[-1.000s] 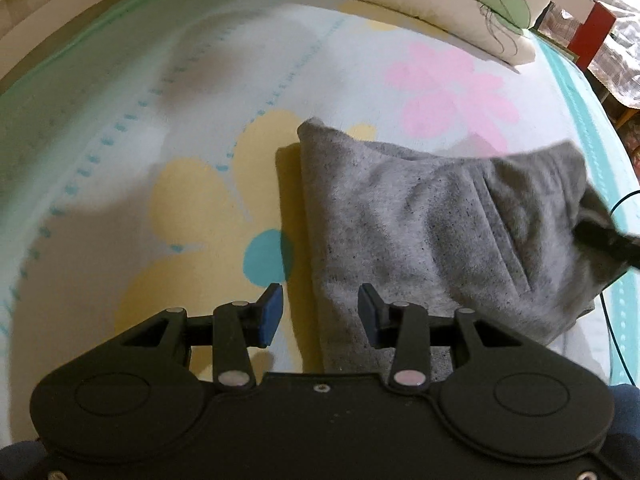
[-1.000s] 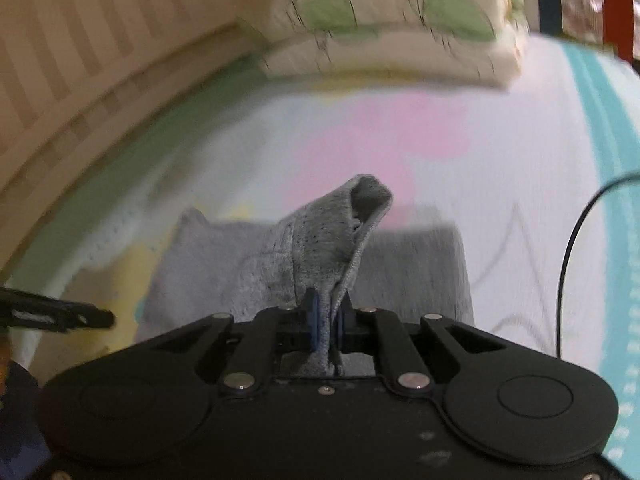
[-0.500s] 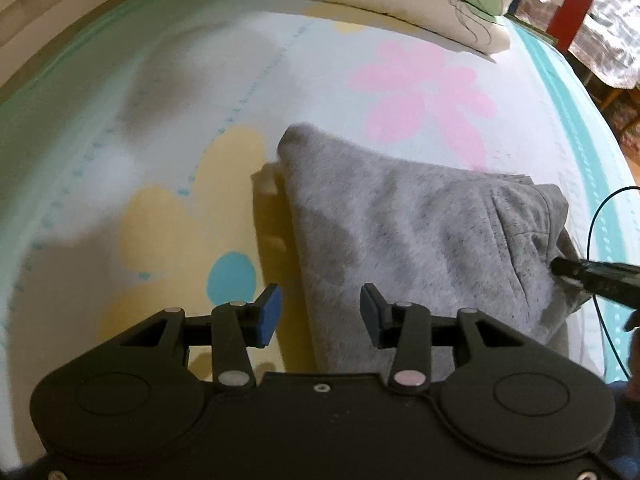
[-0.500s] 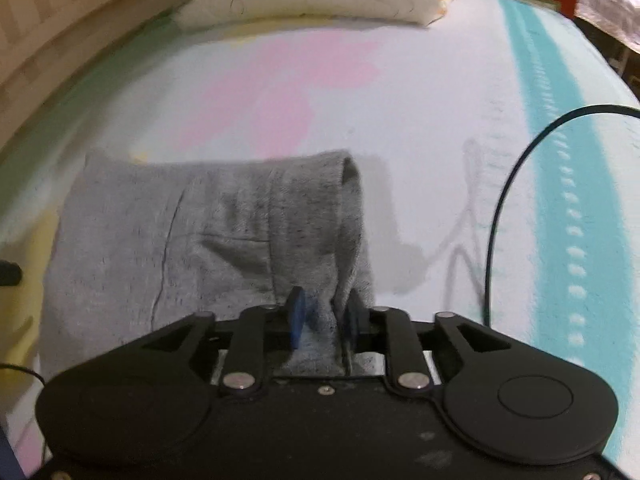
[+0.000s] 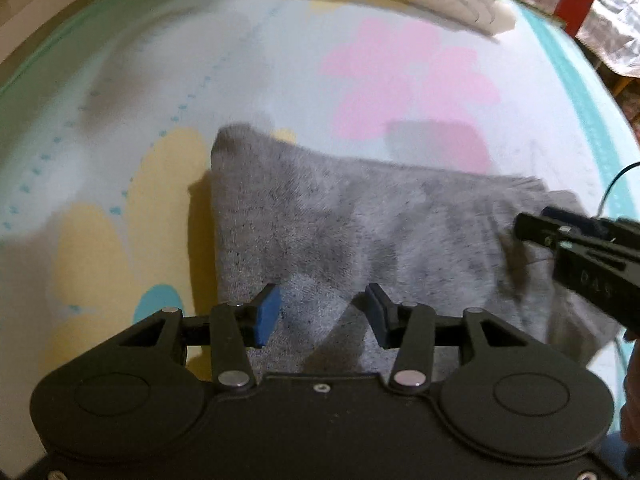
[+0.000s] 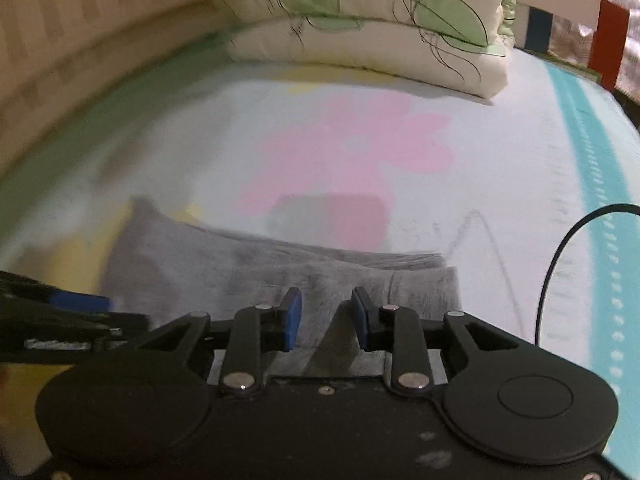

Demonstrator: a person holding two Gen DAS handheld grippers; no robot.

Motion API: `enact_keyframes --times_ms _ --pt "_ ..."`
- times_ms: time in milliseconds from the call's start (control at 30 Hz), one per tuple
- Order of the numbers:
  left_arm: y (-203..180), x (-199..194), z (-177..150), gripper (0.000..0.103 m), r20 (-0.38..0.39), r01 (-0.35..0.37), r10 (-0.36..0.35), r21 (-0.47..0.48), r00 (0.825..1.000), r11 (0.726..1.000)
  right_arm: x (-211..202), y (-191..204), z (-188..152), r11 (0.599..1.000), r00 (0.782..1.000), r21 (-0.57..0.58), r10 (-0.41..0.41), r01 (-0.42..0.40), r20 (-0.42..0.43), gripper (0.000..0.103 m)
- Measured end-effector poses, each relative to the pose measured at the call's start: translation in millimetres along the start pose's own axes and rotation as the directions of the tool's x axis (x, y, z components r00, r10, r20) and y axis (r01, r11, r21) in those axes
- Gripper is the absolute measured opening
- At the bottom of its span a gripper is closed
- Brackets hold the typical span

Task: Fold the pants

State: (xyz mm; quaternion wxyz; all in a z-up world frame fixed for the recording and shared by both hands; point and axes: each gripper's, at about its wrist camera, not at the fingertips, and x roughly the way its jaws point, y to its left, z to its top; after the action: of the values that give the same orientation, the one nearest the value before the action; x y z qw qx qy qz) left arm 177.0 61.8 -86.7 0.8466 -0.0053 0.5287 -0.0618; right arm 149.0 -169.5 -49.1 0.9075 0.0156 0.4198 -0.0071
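The left tongs [image 5: 320,314] stand wide open with nothing between their blue pads. They hover over the near edge of the pants [image 5: 360,232], close to the cloth; whether they touch it cannot be told. The right tongs [image 6: 326,318] are also parted, somewhat less wide, and hold nothing. They sit low over the near right part of the same garment.

In the left wrist view, the right tongs enter at 3 o'clock [image 5: 580,248], their tips over the right end of the cloth. In the right wrist view, the left tongs show at 9 o'clock [image 6: 60,320], blurred.

The pants [image 6: 280,276] are grey, speckled knit, lying on the bed as a flattened, roughly rectangular bundle of several layers. The stacked edges show at the far right side in the right wrist view. One corner rises in a small peak at about 11 o'clock of the bundle.

The cloth looks soft, light and limp, likely not slippery. It will probably sag and bunch if lifted at one point, so it seems best taken at two corners or along a layered edge, pinching every layer together.

The bed sheet [image 5: 400,80] is pale with pink and yellow flowers. A folded quilt [image 6: 380,20] with green leaves lies at 12 o'clock. A black cable [image 6: 560,260] loops at 3 o'clock.
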Motion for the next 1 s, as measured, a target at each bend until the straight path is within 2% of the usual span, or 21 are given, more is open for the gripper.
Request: enact_keyframes --times_ms 33,67,133,200,400,533,633,800,933,1000 --pt "1 7 -1 0.057 -0.009 -0.007 0.007 0.0 1.0 1.0 10 2 1 0.999 0.999 -0.014 -0.039 0.039 -0.007 0.024" --pt "1 14 -2 0.058 -0.018 -0.011 0.011 -0.002 1.0 1.0 19 -2 0 0.999 0.999 -0.014 -0.043 0.043 -0.027 0.024" --pt "1 20 -3 0.06 -0.012 -0.024 0.024 0.008 1.0 1.0 30 -13 -3 0.999 0.999 0.039 -0.008 0.01 -0.054 0.019" --pt "-4 21 -4 0.06 -0.005 -0.049 0.05 0.028 0.999 0.998 31 -19 -1 0.999 0.998 0.043 0.004 -0.001 -0.056 0.015" --pt "-3 5 -2 0.059 -0.022 -0.058 0.058 0.011 0.998 0.998 22 -13 -3 0.999 0.999 0.041 -0.003 0.004 -0.034 0.014" --pt "0 -18 -13 0.059 -0.001 -0.065 0.065 0.002 0.998 0.998 -12 -13 -8 0.999 1.0 0.051 0.007 -0.007 -0.003 0.029" --pt "0 -29 -27 0.059 0.0 -0.058 0.058 0.01 0.998 0.998 -33 -12 -16 1.0 1.0 0.018 -0.008 0.008 0.0 0.03" --pt "5 -33 -42 0.06 -0.004 -0.031 0.031 -0.017 1.0 0.999 -43 -26 -38 0.999 0.999 0.014 -0.046 0.047 -0.024 0.034" --pt "15 -37 -45 0.065 0.032 -0.021 0.022 -0.007 0.999 1.0 -39 -48 -47 0.992 0.995 0.071 -0.101 0.103 -0.021 0.041" --pt "21 -38 -46 0.066 0.046 -0.019 0.019 -0.012 0.999 1.0 -35 -59 -50 0.991 0.996 0.107 -0.083 0.085 -0.027 0.043"
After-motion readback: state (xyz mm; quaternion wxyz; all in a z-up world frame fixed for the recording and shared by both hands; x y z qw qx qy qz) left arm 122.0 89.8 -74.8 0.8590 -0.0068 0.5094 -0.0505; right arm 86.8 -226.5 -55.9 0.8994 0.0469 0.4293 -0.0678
